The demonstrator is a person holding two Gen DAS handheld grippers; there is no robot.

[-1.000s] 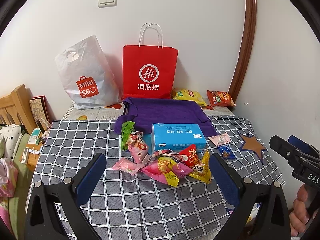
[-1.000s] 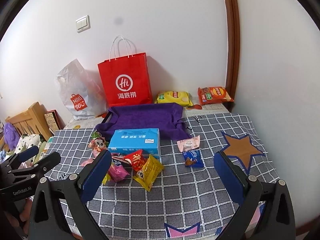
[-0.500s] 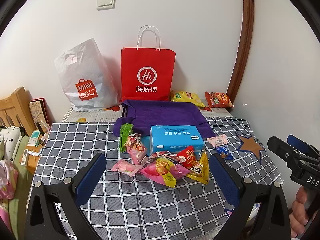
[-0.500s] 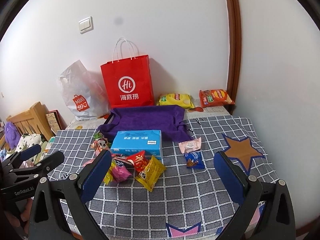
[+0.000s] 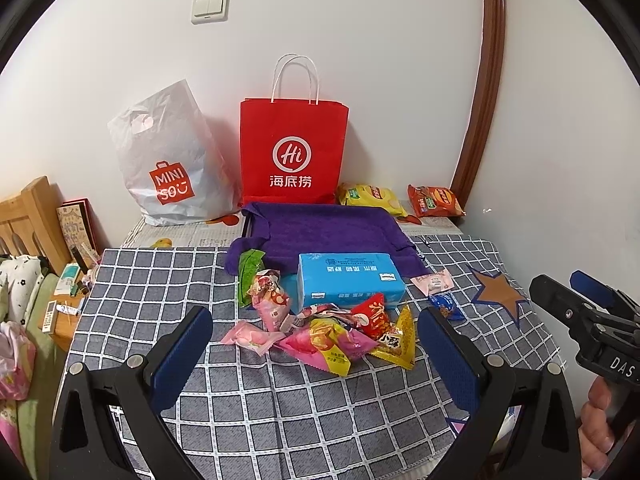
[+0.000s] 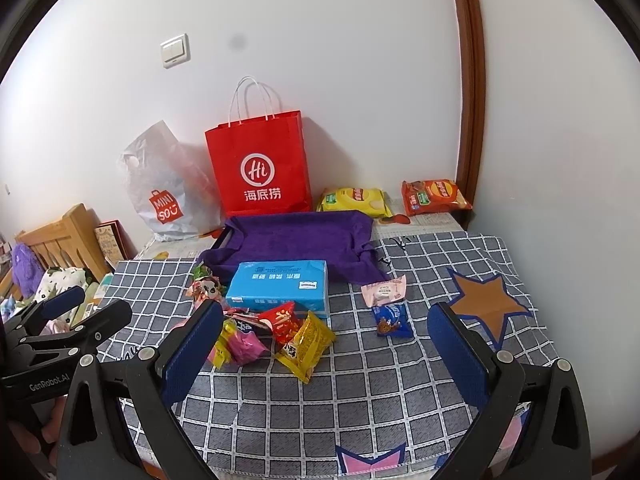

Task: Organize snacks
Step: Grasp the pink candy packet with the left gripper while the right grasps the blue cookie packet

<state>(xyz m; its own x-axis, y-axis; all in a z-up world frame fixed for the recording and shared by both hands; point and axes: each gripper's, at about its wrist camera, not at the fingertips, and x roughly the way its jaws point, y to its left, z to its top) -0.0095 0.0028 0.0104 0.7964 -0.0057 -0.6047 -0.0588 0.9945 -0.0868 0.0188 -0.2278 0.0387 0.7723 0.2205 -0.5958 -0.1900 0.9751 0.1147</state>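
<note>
Snacks point(image 5: 332, 328) lie heaped mid-table on the checked cloth point(image 5: 168, 280), touching the front of a blue tissue box point(image 5: 349, 278). Behind the box a purple towel point(image 5: 320, 232) spreads over a tray, and behind that a red paper bag point(image 5: 294, 152) and a white plastic bag point(image 5: 168, 160) stand against the wall. Two chip bags, yellow point(image 6: 354, 200) and orange point(image 6: 434, 197), rest in the far right corner by the brown door frame point(image 6: 466, 100).

Right of the heap, apart from it, lie a pink packet point(image 6: 384, 290) and a blue packet point(image 6: 391, 320), touching end to end. A brown star point(image 6: 486, 304) is printed on the cloth near the right edge.

Left gripper point(image 5: 316, 354) hangs above the near cloth, fingers spread wide with nothing between them, the heap just ahead. Right gripper point(image 6: 326, 350) is likewise spread wide and empty; its left finger point(image 6: 192, 352) hides part of the heap. Bare cloth runs from the heap to the near edge. A wooden headboard point(image 5: 28, 216) and bedding crowd the left side.
</note>
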